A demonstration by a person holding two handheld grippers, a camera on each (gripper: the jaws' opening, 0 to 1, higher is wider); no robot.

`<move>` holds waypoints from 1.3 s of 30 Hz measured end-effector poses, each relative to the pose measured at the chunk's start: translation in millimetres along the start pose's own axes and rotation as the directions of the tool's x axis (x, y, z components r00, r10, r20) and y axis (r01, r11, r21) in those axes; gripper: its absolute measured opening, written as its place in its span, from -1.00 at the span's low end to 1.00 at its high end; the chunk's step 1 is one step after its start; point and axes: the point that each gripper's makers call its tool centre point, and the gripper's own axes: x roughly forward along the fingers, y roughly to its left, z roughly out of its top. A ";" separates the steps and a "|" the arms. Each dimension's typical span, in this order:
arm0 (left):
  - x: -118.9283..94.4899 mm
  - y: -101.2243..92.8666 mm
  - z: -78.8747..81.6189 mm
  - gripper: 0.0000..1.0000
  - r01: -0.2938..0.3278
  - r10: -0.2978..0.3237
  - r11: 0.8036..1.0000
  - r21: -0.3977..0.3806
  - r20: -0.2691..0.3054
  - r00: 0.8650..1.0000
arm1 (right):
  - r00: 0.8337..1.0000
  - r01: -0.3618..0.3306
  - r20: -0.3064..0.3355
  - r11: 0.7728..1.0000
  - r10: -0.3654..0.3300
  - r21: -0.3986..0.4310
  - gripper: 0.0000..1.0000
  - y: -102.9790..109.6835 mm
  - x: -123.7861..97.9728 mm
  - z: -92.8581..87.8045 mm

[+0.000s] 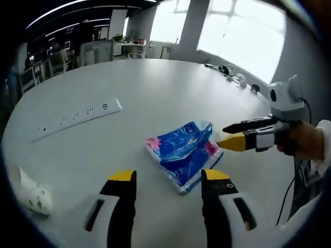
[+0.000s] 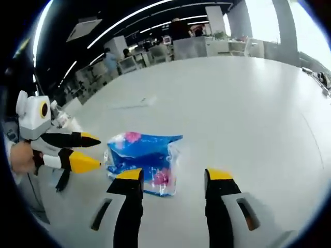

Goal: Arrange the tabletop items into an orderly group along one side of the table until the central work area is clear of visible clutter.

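- Left gripper view: the left gripper (image 1: 168,176) hangs over the white desk (image 1: 155,88) with its jaws spread and nothing between them; the blue tissue pack (image 1: 184,154) lies just ahead of the tips, in the central area of the desk.
- The right gripper (image 1: 227,134) comes in from the right, its yellow-tipped jaws apart, tips touching or nearly touching the pack's far edge; I cannot tell which.
- A white power strip (image 1: 77,118) lies flat towards the left side, well apart from the pack; a crumpled white cup (image 1: 28,194) sits by the near left edge.
- Right gripper view: the right gripper (image 2: 173,178) is spread, its left jaw over the pack (image 2: 145,160).
- The left gripper (image 2: 93,151) enters from the left, open, tips just beside the pack.
- Judgement: the pack is soft, glossy film over compressible tissue; pinch a thick edge, not loose film, then lift rather than drag.
- The desk is smooth and matt, so the pack may slide when nudged.
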 end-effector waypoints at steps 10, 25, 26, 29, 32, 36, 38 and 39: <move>-37.9 -2.3 6.7 0.70 -0.027 0.027 0.999 -0.024 0.033 0.999 | 1.000 -0.005 0.029 1.000 0.005 -0.015 0.38 16.7 -29.6 1.0; -94.4 11.6 -4.4 0.62 -0.072 0.075 0.997 -0.031 0.078 0.994 | 0.996 -0.050 0.068 0.998 0.053 -0.043 0.35 60.0 -57.3 2.0; -97.5 13.3 -4.8 0.61 -0.074 0.077 0.997 -0.035 0.080 0.994 | 0.996 -0.054 0.066 0.997 0.057 -0.046 0.35 62.0 -58.3 1.4; -102.8 16.3 -4.2 0.59 -0.077 0.080 0.996 -0.038 0.088 0.993 | 0.996 -0.055 0.061 0.997 0.058 -0.056 0.35 65.8 -61.8 0.5; -106.1 18.0 -2.5 0.57 -0.074 0.078 0.997 -0.038 0.097 0.992 | 0.997 -0.052 0.059 0.997 0.055 -0.055 0.35 66.4 -63.6 0.4; -106.4 18.7 -4.3 0.55 -0.070 0.074 0.997 -0.038 0.096 0.993 | 0.997 -0.042 0.055 0.998 0.046 -0.056 0.33 66.5 -65.6 -0.9; -107.4 19.1 -5.6 0.55 -0.068 0.071 0.997 -0.039 0.094 0.993 | 0.998 -0.042 0.054 0.998 0.045 -0.056 0.33 68.0 -64.9 -2.0; -108.1 19.3 -6.3 0.55 -0.066 0.069 0.997 -0.038 0.093 0.993 | 0.998 -0.044 0.052 0.998 0.046 -0.053 0.33 69.4 -63.9 -2.6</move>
